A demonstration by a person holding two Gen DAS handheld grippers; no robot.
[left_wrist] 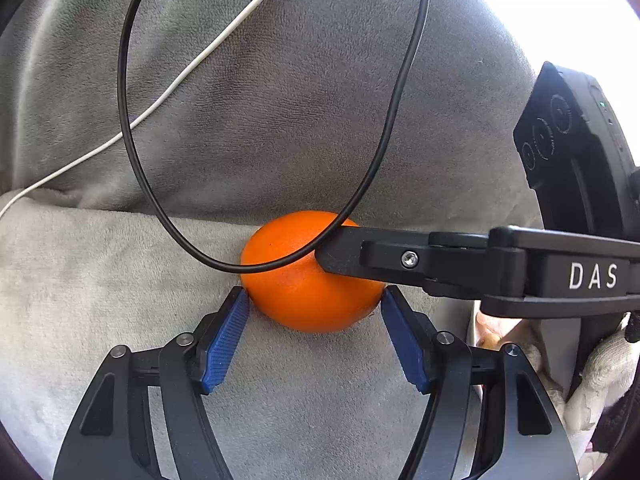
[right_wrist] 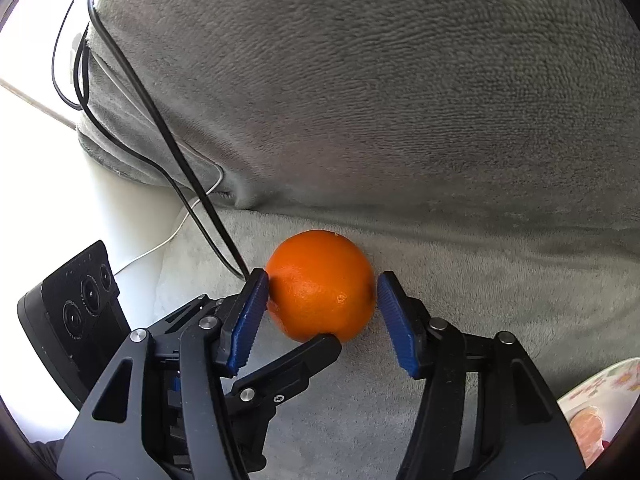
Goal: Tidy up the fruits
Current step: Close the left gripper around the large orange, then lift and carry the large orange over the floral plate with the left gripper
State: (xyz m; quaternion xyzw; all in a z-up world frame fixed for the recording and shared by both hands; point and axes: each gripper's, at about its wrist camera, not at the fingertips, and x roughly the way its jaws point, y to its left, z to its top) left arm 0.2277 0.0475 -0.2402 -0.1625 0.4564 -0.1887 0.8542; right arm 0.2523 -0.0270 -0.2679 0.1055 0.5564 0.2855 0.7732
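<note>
An orange (left_wrist: 310, 284) on grey cloth (left_wrist: 120, 280) is pinched by both the left gripper (left_wrist: 314, 300) and right gripper (right_wrist: 322, 284); a plate (right_wrist: 600, 392) holds peeled fruit (right_wrist: 586, 426).

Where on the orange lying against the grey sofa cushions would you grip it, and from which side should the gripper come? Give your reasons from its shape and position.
Grip the orange across its widest middle, pads on its two free sides. Come from the front and above: the grey back cushion blocks the far side and the seat cushion lies underneath. Being round, it may slip from an off-centre pinch. Mind the black cable draped over it.
</note>
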